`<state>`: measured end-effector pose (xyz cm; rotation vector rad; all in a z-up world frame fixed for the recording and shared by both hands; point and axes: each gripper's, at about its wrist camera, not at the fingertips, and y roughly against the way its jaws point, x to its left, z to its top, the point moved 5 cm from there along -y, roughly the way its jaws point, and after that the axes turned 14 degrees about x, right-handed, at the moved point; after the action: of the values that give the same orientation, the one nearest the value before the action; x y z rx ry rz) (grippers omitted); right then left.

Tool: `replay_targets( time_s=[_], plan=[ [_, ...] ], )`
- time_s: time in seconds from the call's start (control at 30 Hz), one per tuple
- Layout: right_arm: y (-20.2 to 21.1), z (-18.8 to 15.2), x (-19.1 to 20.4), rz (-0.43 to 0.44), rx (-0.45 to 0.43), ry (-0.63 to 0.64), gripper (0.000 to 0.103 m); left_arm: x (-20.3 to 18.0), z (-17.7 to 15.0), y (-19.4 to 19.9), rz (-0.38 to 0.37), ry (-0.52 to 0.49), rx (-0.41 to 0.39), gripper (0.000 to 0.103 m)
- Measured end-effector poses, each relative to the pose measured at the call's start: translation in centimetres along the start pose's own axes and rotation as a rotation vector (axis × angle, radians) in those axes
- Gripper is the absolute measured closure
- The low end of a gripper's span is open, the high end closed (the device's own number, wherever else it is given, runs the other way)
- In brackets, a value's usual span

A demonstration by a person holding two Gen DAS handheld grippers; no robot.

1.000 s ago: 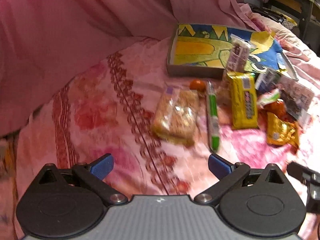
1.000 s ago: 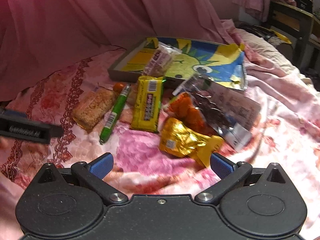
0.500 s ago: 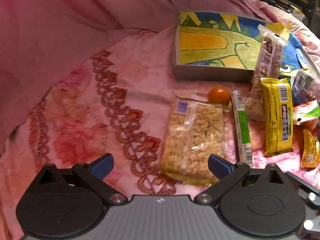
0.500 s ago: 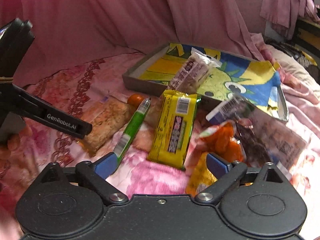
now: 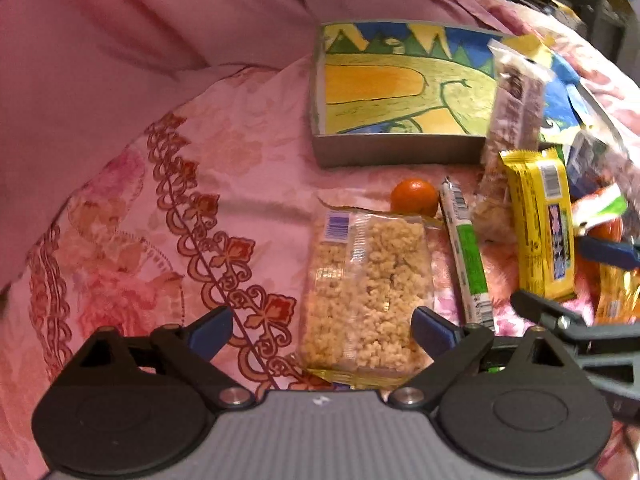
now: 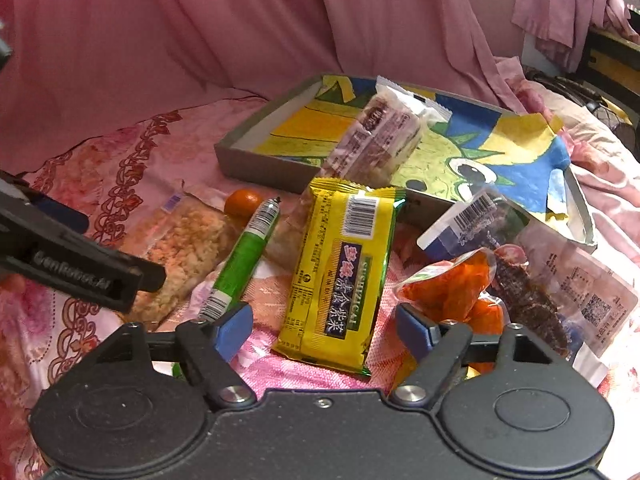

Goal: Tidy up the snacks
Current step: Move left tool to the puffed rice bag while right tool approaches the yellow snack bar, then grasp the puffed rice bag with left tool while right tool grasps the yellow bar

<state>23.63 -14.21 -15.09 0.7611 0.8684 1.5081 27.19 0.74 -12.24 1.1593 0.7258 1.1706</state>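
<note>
The left gripper hangs over a pink patterned bedspread with its jaws spread wide, nothing pinched; the near end of a clear pack of puffed-grain bar lies between the blue pads, closer to the right one. Just right of that pad lies a green tube snack, and beyond the pack's far end a small orange fruit. Further ahead sits a shallow grey tray with a cartoon drawing inside.

The right gripper has its jaws closing on either side of a yellow snack packet, whose near end lies between the pads — they do not yet press on it. This view alone shows plainly what lies right of those jaws: an orange-filled bag and a pack of dark dried meat. A wrapped purple-and-white bar leans over the tray's near wall — both views catch it. The left gripper's black arm crosses this view's left edge.
</note>
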Motion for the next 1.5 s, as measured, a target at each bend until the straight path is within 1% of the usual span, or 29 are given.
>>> replay_targets(
  time_s=[0.03, 0.13, 0.23, 0.33, 0.43, 0.47, 0.5, 0.57, 0.6, 0.63, 0.77, 0.97, 1.07, 1.23, 1.33, 1.5],
  plan=[
    [-0.2, 0.0, 0.0, -0.005, 0.004, -0.004, 0.026, -0.2, 0.0, -0.1, 0.007, -0.018, -0.004, 0.003],
    [-0.7, 0.1, -0.2, -0.01, 0.015, -0.023, 0.028, -0.9, 0.1, -0.3, -0.008, -0.041, -0.009, 0.003],
    [-1.2, 0.1, -0.4, -0.012, 0.023, -0.04, 0.028, -0.6, 0.3, -0.6, -0.034, -0.03, 0.002, 0.002],
    [-1.5, 0.1, -0.3, -0.017, 0.025, -0.041, 0.03, -0.4, 0.3, -1.2, -0.064, -0.013, 0.026, 0.001],
    [-1.6, 0.1, 0.1, -0.024, 0.022, -0.017, 0.039, -0.3, 0.4, -1.6, -0.084, -0.002, 0.037, 0.0],
    [-1.6, 0.1, 0.2, -0.031, 0.017, -0.006, 0.044, -0.1, 0.5, -1.8, -0.092, 0.004, 0.039, 0.001],
    [-1.5, 0.1, 0.4, -0.037, 0.01, 0.009, 0.046, 0.0, 0.4, -1.8, -0.103, 0.009, 0.039, 0.003],
    [-1.4, 0.1, 0.5, -0.046, 0.004, 0.019, 0.048, 0.0, 0.4, -1.7, -0.145, 0.014, 0.038, 0.016],
    [-1.3, 0.1, 0.6, -0.048, 0.002, 0.021, 0.049, -0.1, 0.3, -1.6, -0.161, 0.011, 0.036, 0.02],
    [-1.2, 0.0, 0.6, -0.051, 0.001, 0.023, 0.05, -0.3, 0.3, -1.5, -0.171, 0.002, 0.032, 0.027],
    [-0.7, -0.1, 0.8, -0.074, -0.012, 0.041, 0.051, -0.7, -0.1, -1.2, -0.144, -0.016, 0.014, 0.029],
    [0.8, -0.2, 1.7, -0.124, -0.081, 0.114, 0.054, -0.2, -0.3, -0.5, -0.179, 0.033, 0.001, 0.03],
    [1.4, -0.2, 2.1, -0.15, -0.11, 0.148, 0.054, -0.1, -0.3, 0.2, -0.182, 0.049, -0.02, 0.03],
    [2.3, -0.2, 2.4, -0.228, -0.157, 0.203, 0.057, -0.1, -0.2, 1.6, -0.177, 0.069, -0.085, 0.03],
    [2.6, -0.3, 2.4, -0.315, -0.176, 0.25, 0.057, 0.0, 0.1, 2.4, -0.173, 0.083, -0.125, 0.03],
    [2.5, -0.1, 1.9, -0.421, -0.203, 0.298, 0.057, 0.3, 0.5, 2.8, -0.184, 0.122, -0.166, 0.03]
  ],
)
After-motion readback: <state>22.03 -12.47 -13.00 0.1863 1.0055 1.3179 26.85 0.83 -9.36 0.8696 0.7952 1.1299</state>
